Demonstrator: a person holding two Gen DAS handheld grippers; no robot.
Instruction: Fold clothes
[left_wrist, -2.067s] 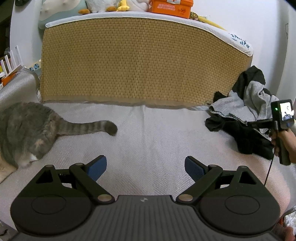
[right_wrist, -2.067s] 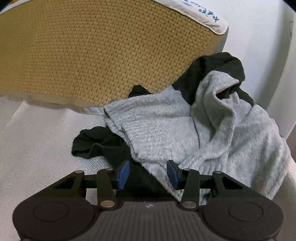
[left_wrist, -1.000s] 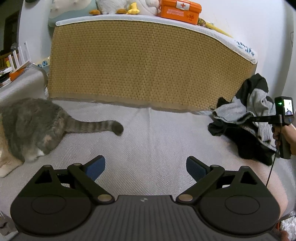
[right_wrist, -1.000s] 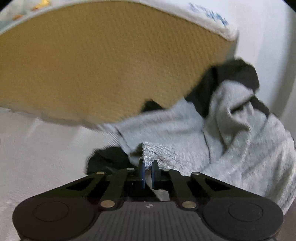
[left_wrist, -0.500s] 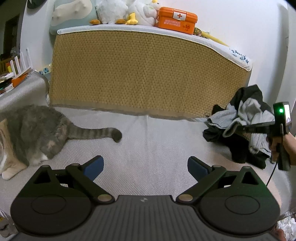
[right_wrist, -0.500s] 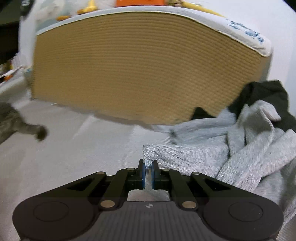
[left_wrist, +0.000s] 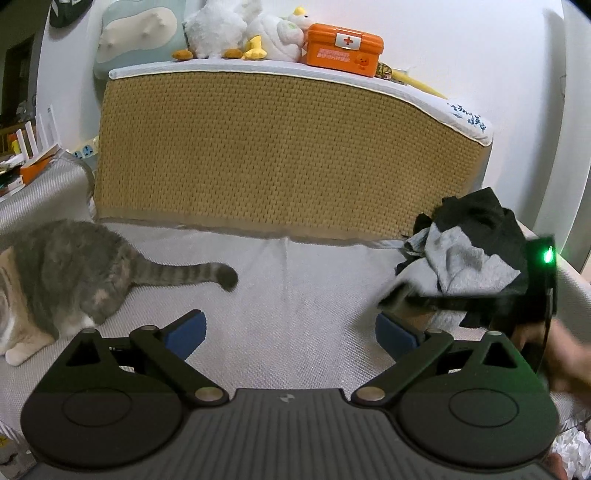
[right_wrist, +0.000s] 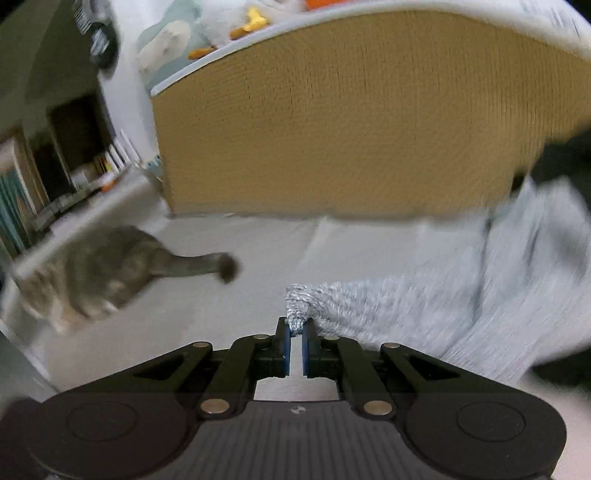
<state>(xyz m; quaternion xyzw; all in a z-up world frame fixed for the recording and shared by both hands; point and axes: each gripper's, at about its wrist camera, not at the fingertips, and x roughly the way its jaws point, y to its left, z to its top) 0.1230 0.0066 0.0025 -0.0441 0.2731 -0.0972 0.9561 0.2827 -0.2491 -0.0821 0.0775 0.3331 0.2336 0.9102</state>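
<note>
A grey knitted sweater (right_wrist: 424, 302) trails to the right from my right gripper (right_wrist: 295, 332), which is shut on its edge above the light bedcover (right_wrist: 332, 251). In the left wrist view the same gripper (left_wrist: 391, 295) appears blurred at the right, held by a hand (left_wrist: 565, 362), in front of the pile of grey and black clothes (left_wrist: 472, 251). My left gripper (left_wrist: 290, 332) hovers open over the bedcover (left_wrist: 295, 295) with nothing between its blue pads.
A grey tabby cat (left_wrist: 62, 273) lies at the left with its tail (left_wrist: 184, 275) stretched toward the middle. A woven headboard (left_wrist: 288, 158) stands behind, topped with plush toys (left_wrist: 240, 33) and an orange first-aid box (left_wrist: 343, 50). Shelves (right_wrist: 55, 192) line the far left.
My right gripper, shut on the grey sweater, has swung left and pulled it out of the pile toward the middle of the bed. The left gripper stays open, raised slightly.
</note>
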